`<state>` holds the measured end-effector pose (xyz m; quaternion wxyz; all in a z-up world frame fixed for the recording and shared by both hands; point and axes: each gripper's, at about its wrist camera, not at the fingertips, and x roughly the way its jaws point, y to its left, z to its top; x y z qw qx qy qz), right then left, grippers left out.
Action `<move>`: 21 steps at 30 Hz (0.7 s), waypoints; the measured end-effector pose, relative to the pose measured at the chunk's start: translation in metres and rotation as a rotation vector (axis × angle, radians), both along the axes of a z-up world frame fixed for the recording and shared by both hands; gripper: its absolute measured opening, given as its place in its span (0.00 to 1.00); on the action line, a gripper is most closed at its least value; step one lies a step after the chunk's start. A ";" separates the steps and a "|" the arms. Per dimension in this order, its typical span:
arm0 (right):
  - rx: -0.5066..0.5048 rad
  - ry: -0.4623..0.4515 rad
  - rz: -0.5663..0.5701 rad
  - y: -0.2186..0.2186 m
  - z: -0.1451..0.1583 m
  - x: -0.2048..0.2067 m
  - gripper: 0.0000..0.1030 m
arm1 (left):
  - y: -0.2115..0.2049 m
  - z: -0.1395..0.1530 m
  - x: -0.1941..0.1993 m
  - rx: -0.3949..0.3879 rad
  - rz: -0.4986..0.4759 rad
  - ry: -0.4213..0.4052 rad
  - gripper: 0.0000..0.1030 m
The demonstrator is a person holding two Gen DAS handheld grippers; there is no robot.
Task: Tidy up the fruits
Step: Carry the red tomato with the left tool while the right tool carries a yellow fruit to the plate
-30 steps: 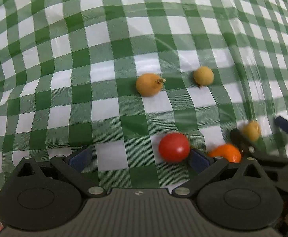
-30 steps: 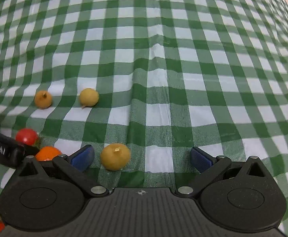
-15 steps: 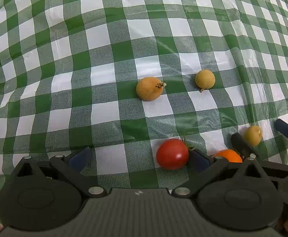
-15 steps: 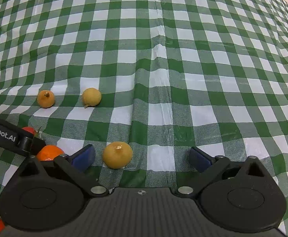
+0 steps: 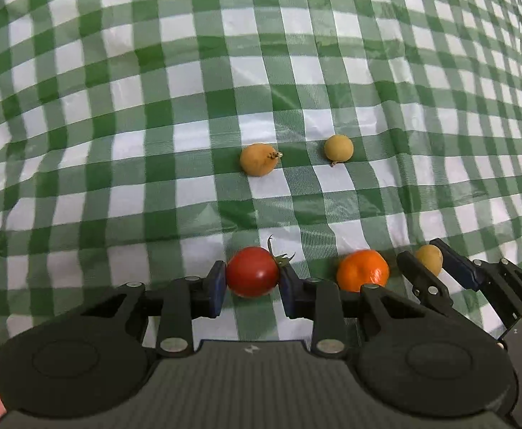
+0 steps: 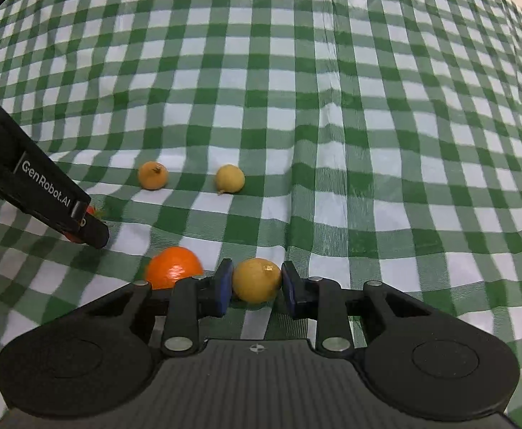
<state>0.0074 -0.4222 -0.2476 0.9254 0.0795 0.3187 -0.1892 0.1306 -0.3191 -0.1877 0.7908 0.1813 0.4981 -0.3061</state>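
the left gripper (image 5: 253, 280), black plastic with blue rubber pads, is closed on a round, shiny red tomato (image 5: 253, 276) with a little green stem. both pads touch the tomato's sides, and it sits low over the green and white checked tablecloth (image 5: 117, 143), which looks smooth, a bit shiny and wrinkled.

the right gripper (image 6: 256, 282) is made the same way, black with blue pads. it is squeezed shut on a small, round, dull yellow fruit (image 6: 257, 279) with a tiny brown spot on top. the pads press both sides of it. in the left wrist view, that same fruit shows between the right gripper's fingers (image 5: 413, 271) at the right edge.

a round, bumpy, shiny orange mandarin (image 5: 362, 270) lies on the cloth between the two grippers, just beside the right gripper's left pad.

further back on the cloth lie two more small fruits, near each other but apart. one is a tan-orange round fruit with a dry stem stub (image 5: 258, 159). the other is a paler yellow round fruit (image 5: 338, 148) with a small stem under it. both have dull, soft-looking skin.

in the right wrist view, the left gripper's black finger says "genrobot.ai" in white letters, and it hides most of the tomato.
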 end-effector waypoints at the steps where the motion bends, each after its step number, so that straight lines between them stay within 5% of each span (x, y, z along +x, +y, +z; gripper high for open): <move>1: -0.005 -0.003 0.002 0.004 0.006 -0.004 0.29 | 0.004 0.005 -0.003 -0.002 0.004 -0.005 0.34; 8: -0.024 -0.051 0.017 0.043 0.053 -0.037 0.29 | 0.060 0.052 -0.038 -0.009 0.051 -0.034 0.34; 21: 0.101 -0.145 0.191 0.176 0.134 -0.112 0.29 | 0.236 0.138 -0.133 -0.040 0.195 -0.057 0.34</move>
